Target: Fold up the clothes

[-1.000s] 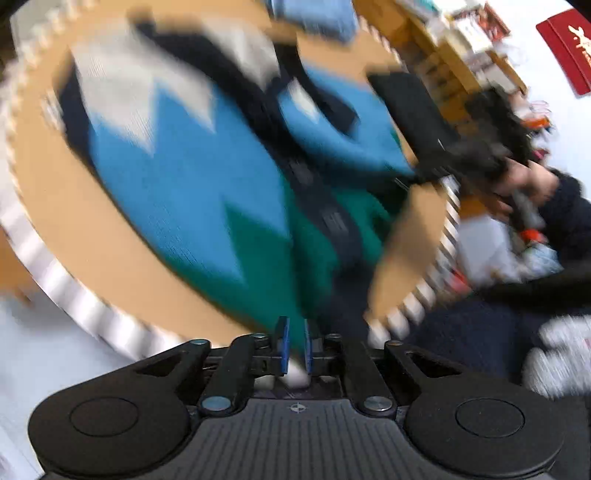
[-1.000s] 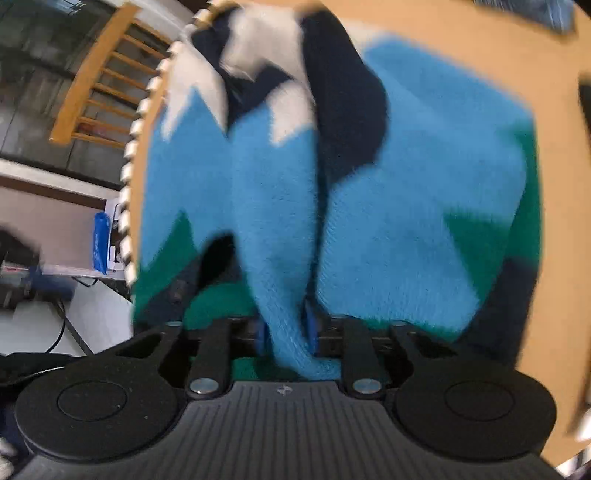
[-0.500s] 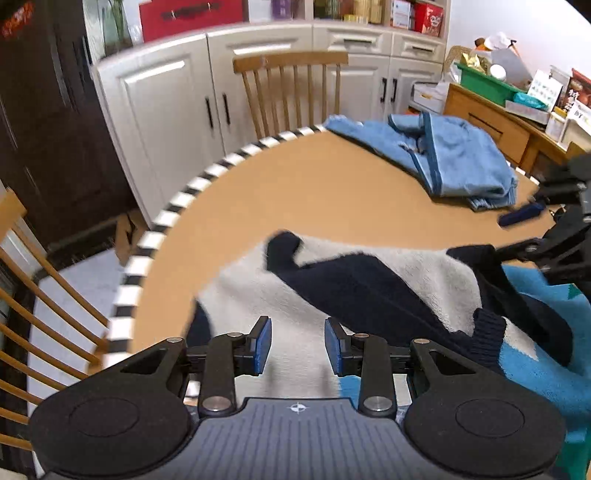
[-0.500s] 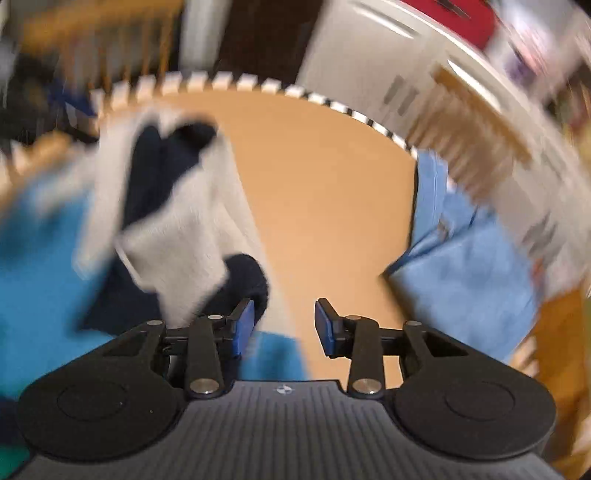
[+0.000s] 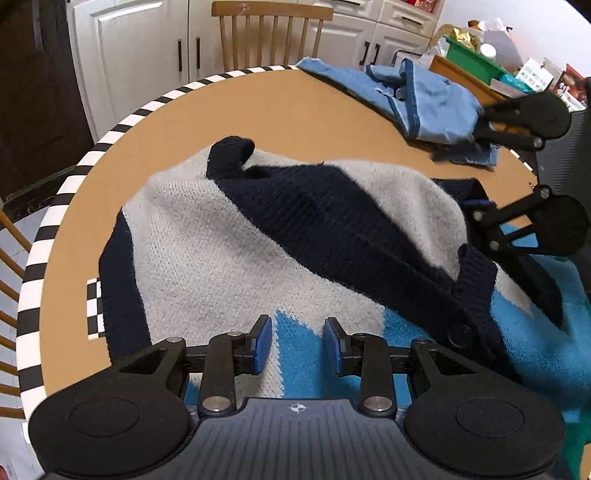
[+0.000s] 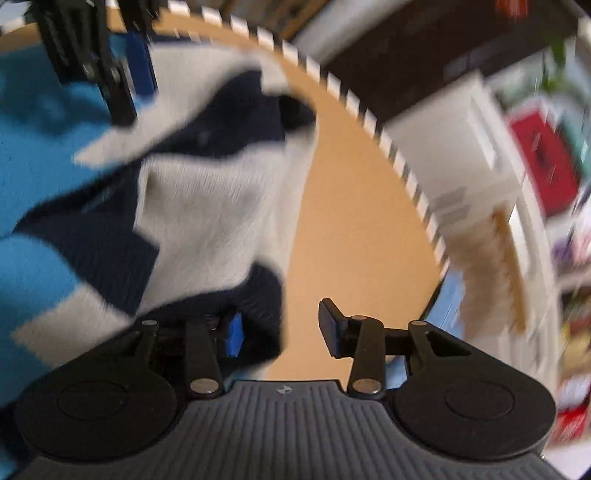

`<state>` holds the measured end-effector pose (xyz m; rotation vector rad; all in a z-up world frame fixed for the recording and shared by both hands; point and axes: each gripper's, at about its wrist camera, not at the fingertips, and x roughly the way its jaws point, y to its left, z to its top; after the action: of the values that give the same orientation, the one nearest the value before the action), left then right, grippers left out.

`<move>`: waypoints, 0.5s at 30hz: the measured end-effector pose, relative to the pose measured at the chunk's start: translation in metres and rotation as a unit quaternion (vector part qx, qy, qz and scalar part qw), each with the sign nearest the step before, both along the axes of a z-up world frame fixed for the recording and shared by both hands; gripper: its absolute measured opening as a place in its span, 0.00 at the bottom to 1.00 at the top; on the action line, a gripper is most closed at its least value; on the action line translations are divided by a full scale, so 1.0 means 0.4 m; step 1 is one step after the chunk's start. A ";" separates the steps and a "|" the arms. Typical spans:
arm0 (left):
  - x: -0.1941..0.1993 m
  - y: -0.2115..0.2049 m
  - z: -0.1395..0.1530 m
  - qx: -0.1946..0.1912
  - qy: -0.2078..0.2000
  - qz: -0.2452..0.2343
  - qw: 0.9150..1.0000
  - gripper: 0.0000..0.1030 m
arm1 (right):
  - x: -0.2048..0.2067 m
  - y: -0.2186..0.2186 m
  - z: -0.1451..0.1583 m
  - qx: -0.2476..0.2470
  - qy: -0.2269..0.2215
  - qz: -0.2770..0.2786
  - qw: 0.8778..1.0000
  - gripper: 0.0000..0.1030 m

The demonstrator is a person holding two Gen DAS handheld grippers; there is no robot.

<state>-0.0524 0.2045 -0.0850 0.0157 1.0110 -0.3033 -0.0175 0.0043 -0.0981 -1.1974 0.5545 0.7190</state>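
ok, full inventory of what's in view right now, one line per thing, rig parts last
sweater: one, grey, navy, bright blue with some teal, spread over the near half of the table
denim garment: one, light blue, crumpled at the table's far right edge
table: one, round, tan top with black and white striped rim
checkered marker: one, black and white, on the table's left side beside the sweater
chair: one in full view, wooden, behind the table; part of another at left
cabinets: white, along the back wall
left gripper: open, over the sweater
right gripper: jaws opening, at the sweater's edge
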 end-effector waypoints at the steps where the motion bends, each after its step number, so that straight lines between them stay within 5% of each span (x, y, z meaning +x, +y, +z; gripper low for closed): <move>1: 0.003 0.003 0.000 -0.003 0.002 -0.001 1.000 0.33 | -0.003 0.007 -0.001 -0.001 -0.022 0.021 1.000 0.41; 4: 0.010 0.013 -0.003 -0.014 0.006 -0.001 1.000 0.33 | 0.007 0.022 0.005 -0.004 -0.037 0.064 0.997 0.34; 5: 0.012 0.016 -0.003 -0.017 0.008 -0.002 1.000 0.33 | 0.022 0.022 0.008 -0.003 -0.023 0.062 0.998 0.24; 6: 0.013 0.019 -0.004 -0.020 0.009 -0.002 1.000 0.33 | 0.038 0.023 0.011 -0.003 -0.010 0.059 0.998 0.04; 10: 0.008 0.032 -0.003 -0.028 0.013 -0.004 1.000 0.33 | 0.166 -0.011 0.135 0.124 0.062 -0.073 0.988 0.05; 12: 0.004 0.036 -0.005 -0.030 0.013 -0.005 0.999 0.33 | 0.264 -0.081 0.205 0.213 0.087 -0.177 0.957 0.05; 15: 0.000 0.036 -0.009 -0.031 0.010 -0.003 0.999 0.34 | 0.445 -0.232 0.243 0.343 0.139 -0.344 0.863 0.06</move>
<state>-0.0524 0.2189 -0.0884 -0.0398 1.0212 -0.3411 0.1605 -0.0885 -0.0008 -0.1806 0.8171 0.3982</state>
